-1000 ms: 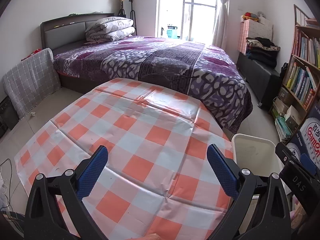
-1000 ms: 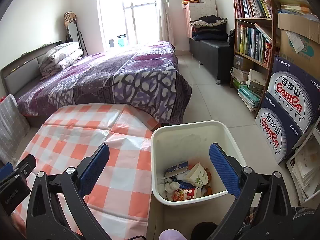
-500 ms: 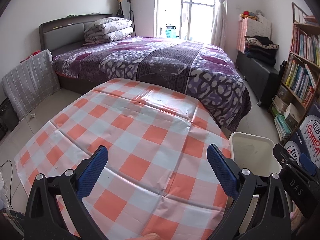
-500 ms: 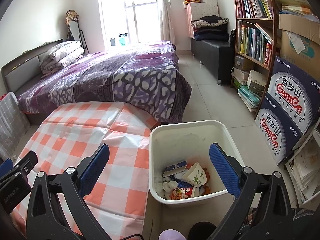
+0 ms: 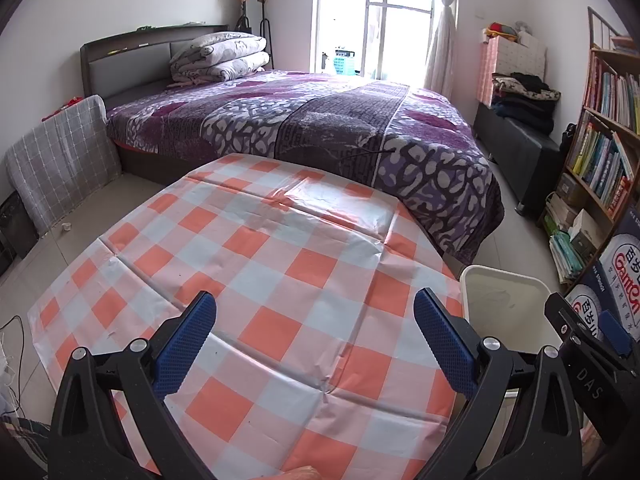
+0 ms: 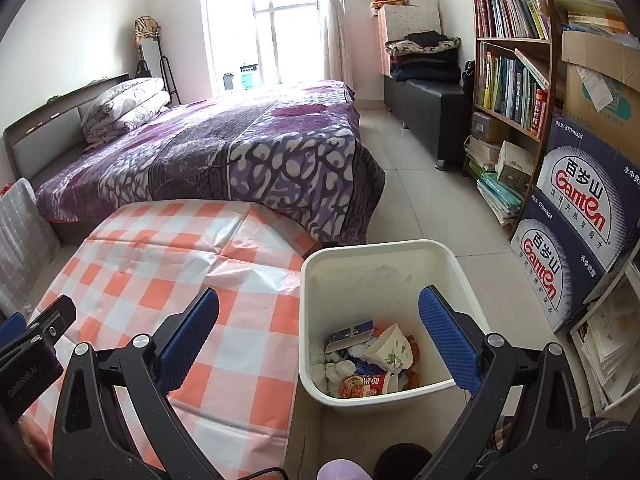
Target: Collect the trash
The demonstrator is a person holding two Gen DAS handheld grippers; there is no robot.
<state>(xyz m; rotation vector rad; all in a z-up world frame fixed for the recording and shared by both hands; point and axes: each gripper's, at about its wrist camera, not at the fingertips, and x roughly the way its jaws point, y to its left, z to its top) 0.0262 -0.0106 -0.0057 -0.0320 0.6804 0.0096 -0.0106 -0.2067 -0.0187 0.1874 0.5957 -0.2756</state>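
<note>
Ahead, beneath my left claw (image 5: 314,332), spread wide and holding nothing, the checkered tablecloth (image 5: 256,264) runs to the bed (image 5: 320,128), while my right claw (image 6: 318,328), equally wide and unladen, hangs over the white bin (image 6: 456,276) just beside the cloth's edge, crumpled wrappers (image 6: 364,384) and a paper cup (image 6: 390,350) heaped inside.

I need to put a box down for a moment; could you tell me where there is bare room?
The checkered tablecloth is bare from the bed to both open tools. Floor tiles between bed and bookshelf are free. Crowded: the white bin holds trash, and water cartons line the shelf.
</note>
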